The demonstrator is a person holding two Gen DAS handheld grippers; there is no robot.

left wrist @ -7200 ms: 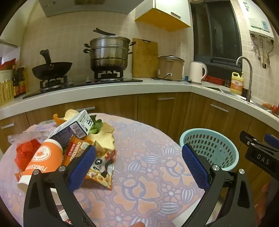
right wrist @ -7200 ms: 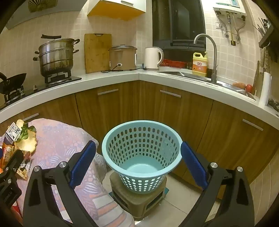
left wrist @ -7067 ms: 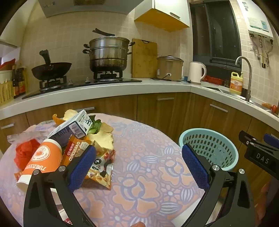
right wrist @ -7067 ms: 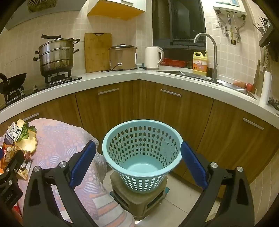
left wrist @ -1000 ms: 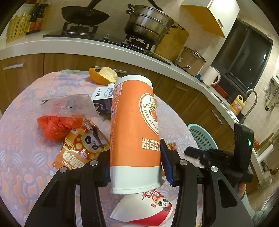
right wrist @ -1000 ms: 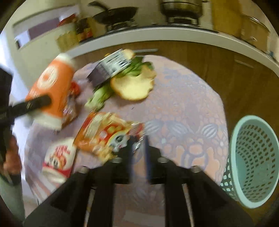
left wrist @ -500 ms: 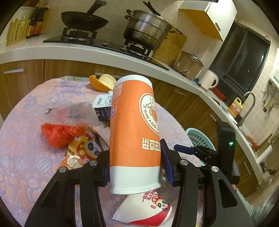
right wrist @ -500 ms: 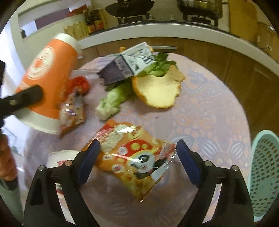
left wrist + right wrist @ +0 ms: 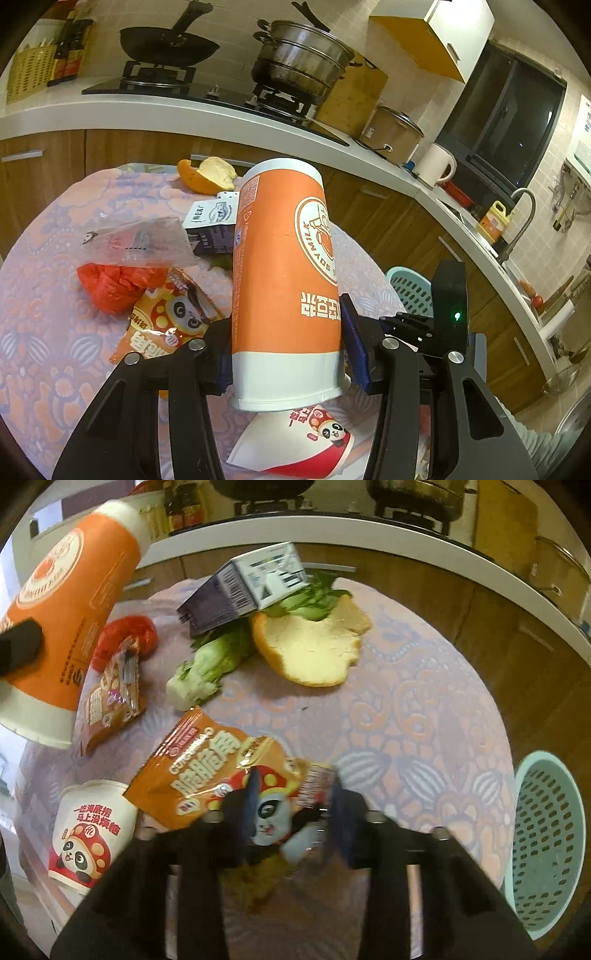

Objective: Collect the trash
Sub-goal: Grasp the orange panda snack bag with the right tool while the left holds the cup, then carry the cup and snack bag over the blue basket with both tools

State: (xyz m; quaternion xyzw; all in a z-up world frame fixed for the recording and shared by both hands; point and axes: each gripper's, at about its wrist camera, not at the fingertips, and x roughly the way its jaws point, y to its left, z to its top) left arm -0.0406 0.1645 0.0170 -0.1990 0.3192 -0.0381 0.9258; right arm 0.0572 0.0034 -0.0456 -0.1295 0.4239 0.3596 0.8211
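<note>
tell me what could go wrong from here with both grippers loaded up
1. The right gripper is closing on just one end of the orange snack bag; the slick foil might slip out on the way to the blue basket.
2. The left gripper holds the tall orange cup near its white rim, tilted, so it could pivot or drop onto the table clutter.

Dim warm indoor light; strong fisheye bending, dark vignette corners; right wrist view motion-blurred near bottom.

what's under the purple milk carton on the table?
Leafy greens stick out from under the carton, and it leans over the orange peel. Whatever else lies beneath it is covered.
</note>
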